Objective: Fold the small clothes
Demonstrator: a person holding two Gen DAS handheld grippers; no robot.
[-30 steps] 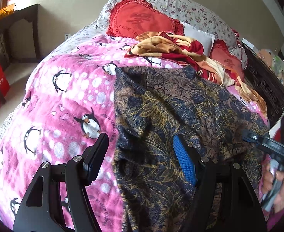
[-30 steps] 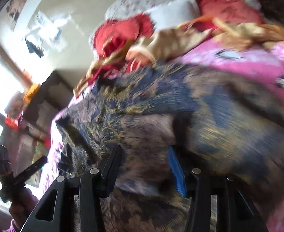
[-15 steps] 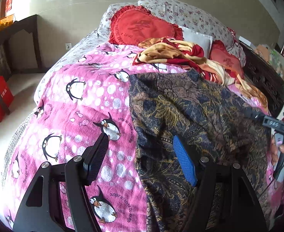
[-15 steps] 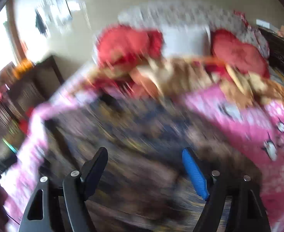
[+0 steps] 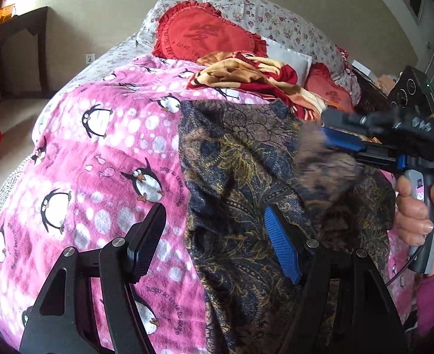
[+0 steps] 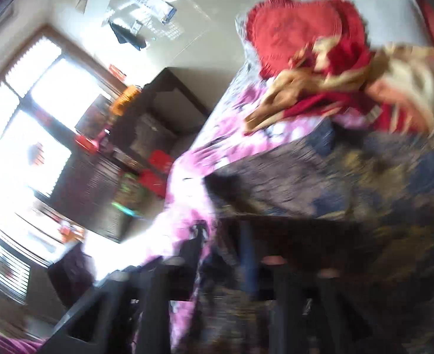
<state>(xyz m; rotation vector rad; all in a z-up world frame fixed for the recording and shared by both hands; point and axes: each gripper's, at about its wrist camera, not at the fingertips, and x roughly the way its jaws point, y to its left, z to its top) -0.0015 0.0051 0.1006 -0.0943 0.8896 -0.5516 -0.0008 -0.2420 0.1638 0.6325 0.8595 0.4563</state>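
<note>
A dark navy and brown paisley garment [image 5: 246, 183] lies spread on a pink penguin blanket [image 5: 99, 162] on the bed. My left gripper [image 5: 214, 244] is open and empty, low over the garment's left edge. My right gripper [image 5: 335, 138] comes in from the right in the left wrist view, its jaws close together on a lifted fold of the garment's right part. In the right wrist view the picture is blurred; the garment [image 6: 350, 177] fills the lower right and the jaws look nearly closed on cloth.
A red and tan cloth [image 5: 255, 79] is bunched at the head of the bed, by red heart cushions [image 5: 205, 35] and floral pillows [image 5: 276, 20]. A dark desk [image 5: 16, 32] stands at the left. Carved furniture [image 5: 370, 94] is at the right.
My right gripper has swung in over the garment's right side, closed on a fold and lifted it. My left gripper has stayed open, shifting slightly over the blanket.
</note>
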